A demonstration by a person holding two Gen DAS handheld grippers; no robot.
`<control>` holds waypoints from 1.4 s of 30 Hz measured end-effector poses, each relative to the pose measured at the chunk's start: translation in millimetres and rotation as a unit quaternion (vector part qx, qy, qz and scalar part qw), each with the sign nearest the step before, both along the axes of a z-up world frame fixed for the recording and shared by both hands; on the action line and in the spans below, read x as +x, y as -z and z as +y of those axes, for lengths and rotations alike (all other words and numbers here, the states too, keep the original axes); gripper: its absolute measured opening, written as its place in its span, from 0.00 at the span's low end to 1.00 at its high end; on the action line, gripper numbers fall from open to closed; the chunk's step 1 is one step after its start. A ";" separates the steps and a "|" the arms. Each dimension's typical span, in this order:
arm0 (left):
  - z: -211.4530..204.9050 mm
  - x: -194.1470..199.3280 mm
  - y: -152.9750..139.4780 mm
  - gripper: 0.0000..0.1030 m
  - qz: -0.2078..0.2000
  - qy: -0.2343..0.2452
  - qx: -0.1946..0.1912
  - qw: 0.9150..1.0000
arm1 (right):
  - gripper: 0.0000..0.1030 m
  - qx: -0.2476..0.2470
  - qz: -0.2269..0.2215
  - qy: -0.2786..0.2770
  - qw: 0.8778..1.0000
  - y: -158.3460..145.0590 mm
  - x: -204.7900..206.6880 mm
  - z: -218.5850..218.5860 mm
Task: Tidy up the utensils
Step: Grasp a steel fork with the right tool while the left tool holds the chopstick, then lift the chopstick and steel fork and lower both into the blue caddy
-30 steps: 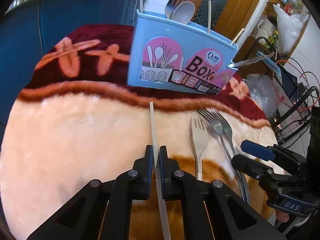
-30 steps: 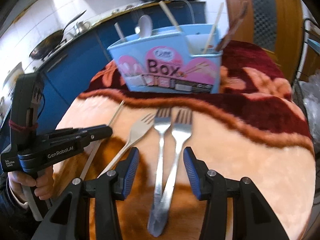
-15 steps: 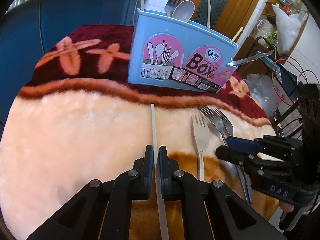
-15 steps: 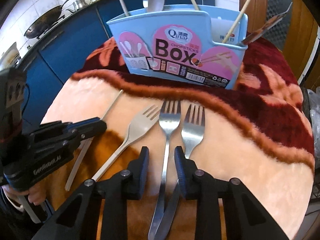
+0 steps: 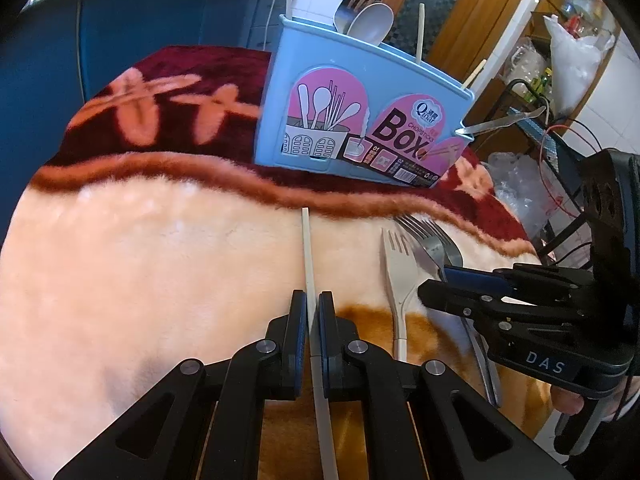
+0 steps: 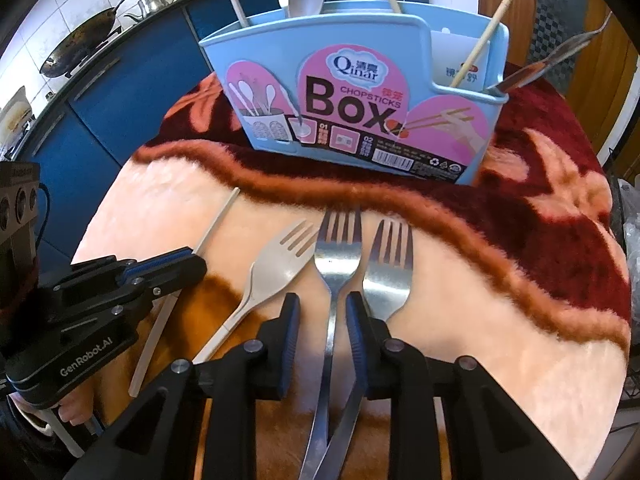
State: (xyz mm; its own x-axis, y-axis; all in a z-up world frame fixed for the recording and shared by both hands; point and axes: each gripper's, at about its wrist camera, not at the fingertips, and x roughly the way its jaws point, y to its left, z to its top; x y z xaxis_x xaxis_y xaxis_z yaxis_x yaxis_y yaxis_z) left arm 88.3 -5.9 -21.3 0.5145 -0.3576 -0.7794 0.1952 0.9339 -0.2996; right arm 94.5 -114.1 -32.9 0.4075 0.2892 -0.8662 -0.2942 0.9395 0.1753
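My left gripper [image 5: 313, 304] is shut on a cream chopstick [image 5: 306, 248] that lies on the blanket and points at the blue utensil box [image 5: 360, 120]. My right gripper [image 6: 322, 320] points down over three forks, its jaws closing. The handle of the middle steel fork [image 6: 338, 248] runs between its pads, with a small gap on each side. A second steel fork [image 6: 388, 264] lies to its right, their handles crossing lower down. A beige plastic fork [image 6: 280, 264] lies to its left. The box [image 6: 360, 92] holds a spoon, a fork, chopsticks and a knife.
A plush peach and maroon blanket [image 6: 520, 280] covers the table. Blue cabinets and a wok [image 6: 80, 48] stand behind on the left. A wire rack with plastic bags [image 5: 520, 184] is beyond the table's right edge. A hand holds each gripper's handle.
The right gripper has come in over the forks and its jaws have narrowed around the middle steel fork's handle. The left gripper has stayed shut on the chopstick.
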 end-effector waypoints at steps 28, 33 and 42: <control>4.8 -13.9 -85.0 0.04 -0.171 -0.018 -0.051 0.984 | 0.05 0.129 -0.230 0.068 0.962 -54.0 -58.1 -43.1; 2.4 3.6 -107.8 0.04 -0.216 -0.030 -0.057 0.974 | 0.05 0.148 -0.271 0.086 0.947 -70.7 -53.0 -53.8; -5.5 48.4 -141.7 0.04 -0.308 -0.080 -0.044 0.947 | 0.05 0.151 -0.306 0.093 0.935 -96.0 -35.2 -63.3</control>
State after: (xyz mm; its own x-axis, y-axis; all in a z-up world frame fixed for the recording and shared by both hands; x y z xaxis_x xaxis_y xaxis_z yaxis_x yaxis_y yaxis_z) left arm 136.7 -11.4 120.4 0.9152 -0.2851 -0.2850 0.2153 0.9434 -0.2524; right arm 59.3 -177.4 63.1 0.8679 0.3577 -0.3446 -0.2624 0.9193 0.2934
